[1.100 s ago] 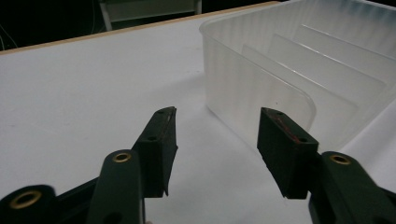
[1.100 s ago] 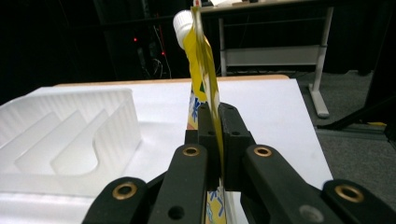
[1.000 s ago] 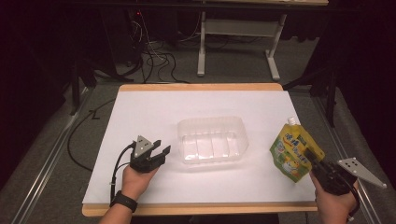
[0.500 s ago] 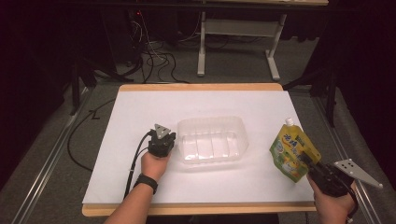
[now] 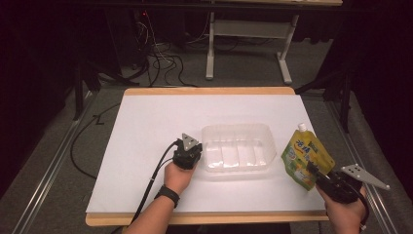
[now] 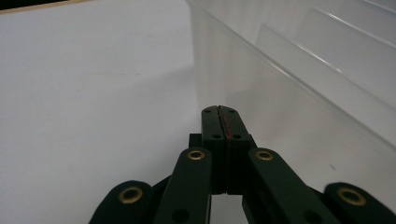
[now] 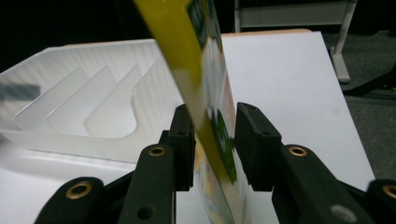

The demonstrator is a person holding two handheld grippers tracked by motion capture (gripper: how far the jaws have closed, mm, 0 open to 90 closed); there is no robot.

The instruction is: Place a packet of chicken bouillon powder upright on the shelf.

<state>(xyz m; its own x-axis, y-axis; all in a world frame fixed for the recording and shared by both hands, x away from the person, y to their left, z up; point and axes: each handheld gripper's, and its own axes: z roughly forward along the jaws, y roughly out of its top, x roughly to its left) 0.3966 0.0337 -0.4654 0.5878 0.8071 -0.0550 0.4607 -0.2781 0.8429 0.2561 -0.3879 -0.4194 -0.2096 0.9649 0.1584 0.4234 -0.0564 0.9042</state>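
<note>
From the high view, a white sheet covers a wooden table [image 5: 146, 91], and a clear plastic bin [image 5: 237, 146] with upright dividers sits near the middle, nothing visible in its slots. The left gripper [image 5: 187, 152] rests just beside the bin's left end, held by a hand coming in from the bottom edge. At the right, the right gripper [image 5: 315, 171] holds a yellow and green spouted pouch [image 5: 306, 155] upright by its lower corner, well clear of the bin and near the table's right edge. In the left gripper view, the two black jaws are pressed flat together with nothing between them, tips low over the white sheet and the bin wall [image 6: 299, 70] rising close on the right. In the right gripper view, the jaws stand on either side of the pouch [image 7: 205, 84], clamped on its thin lower edge; the pouch leans up and left in front of the bin [image 7: 84, 102], whose divided slots look empty. The pouch looks soft, light and glossy, likely to flex or slip, so a hold on a flat sealed edge or near the spout seems safest. The bin looks thin and stiff but easily nudged.
</note>
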